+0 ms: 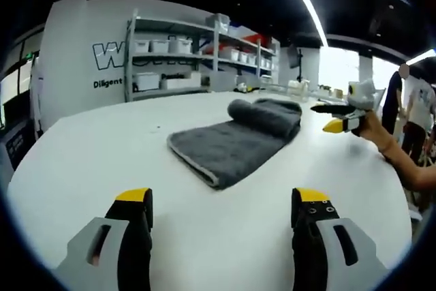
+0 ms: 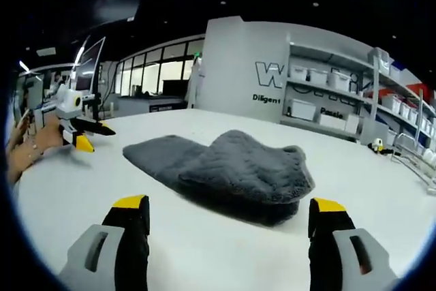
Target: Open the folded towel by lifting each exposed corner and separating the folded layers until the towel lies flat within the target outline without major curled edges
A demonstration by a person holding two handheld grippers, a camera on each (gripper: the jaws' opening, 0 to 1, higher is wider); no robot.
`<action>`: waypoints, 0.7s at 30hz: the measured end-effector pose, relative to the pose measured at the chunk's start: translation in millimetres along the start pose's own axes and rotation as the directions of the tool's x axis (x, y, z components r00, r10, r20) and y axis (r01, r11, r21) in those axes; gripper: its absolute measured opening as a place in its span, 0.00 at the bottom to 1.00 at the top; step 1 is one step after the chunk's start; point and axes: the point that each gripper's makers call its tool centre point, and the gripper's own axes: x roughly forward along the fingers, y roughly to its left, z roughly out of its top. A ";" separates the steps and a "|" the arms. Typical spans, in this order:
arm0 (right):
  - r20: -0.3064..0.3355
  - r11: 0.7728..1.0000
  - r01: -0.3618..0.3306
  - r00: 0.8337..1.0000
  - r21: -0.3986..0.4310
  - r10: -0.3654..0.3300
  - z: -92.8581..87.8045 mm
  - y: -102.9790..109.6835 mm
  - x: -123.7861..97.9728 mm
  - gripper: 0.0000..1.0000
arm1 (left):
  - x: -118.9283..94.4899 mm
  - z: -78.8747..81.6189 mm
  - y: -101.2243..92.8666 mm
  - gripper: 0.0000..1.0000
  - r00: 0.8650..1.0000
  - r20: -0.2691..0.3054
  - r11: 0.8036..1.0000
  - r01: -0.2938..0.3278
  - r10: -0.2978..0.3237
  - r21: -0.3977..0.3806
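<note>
A dark grey towel (image 1: 231,142) lies on the white table (image 1: 102,155), its far end folded over into a thick roll (image 1: 267,114). My left gripper (image 1: 221,199) stands open a short way in front of the towel's near edge, nothing between its yellow-tipped jaws. In the right gripper view the same towel (image 2: 225,168) shows with its folded, puffy layer closest. My right gripper (image 2: 228,206) is open just short of that fold. Each gripper appears in the other's view, held in a hand beside the towel: the right gripper (image 1: 323,117) and the left gripper (image 2: 95,135).
Metal shelves with white bins (image 1: 177,52) stand behind the table, next to a white wall with dark lettering (image 2: 269,76). A person's forearm (image 1: 409,161) reaches in over the table's right side. Other people stand at the far right (image 1: 412,110).
</note>
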 end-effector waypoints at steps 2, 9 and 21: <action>0.002 1.000 -0.006 1.000 0.001 0.006 0.4 1.6 -0.5 0.98 | 1.5 4.1 2.4 0.80 1.000 0.005 1.000 -0.009 0.009 0.009; 0.028 0.999 -0.032 0.999 -0.014 0.032 7.8 11.0 -3.5 0.97 | 14.5 12.6 -3.9 0.75 1.000 0.005 1.000 -0.022 0.021 0.015; 0.057 0.999 -0.046 0.997 0.026 0.044 13.0 10.8 -7.6 0.96 | 36.7 10.3 13.8 0.54 0.994 -0.017 0.994 -0.111 0.111 -0.019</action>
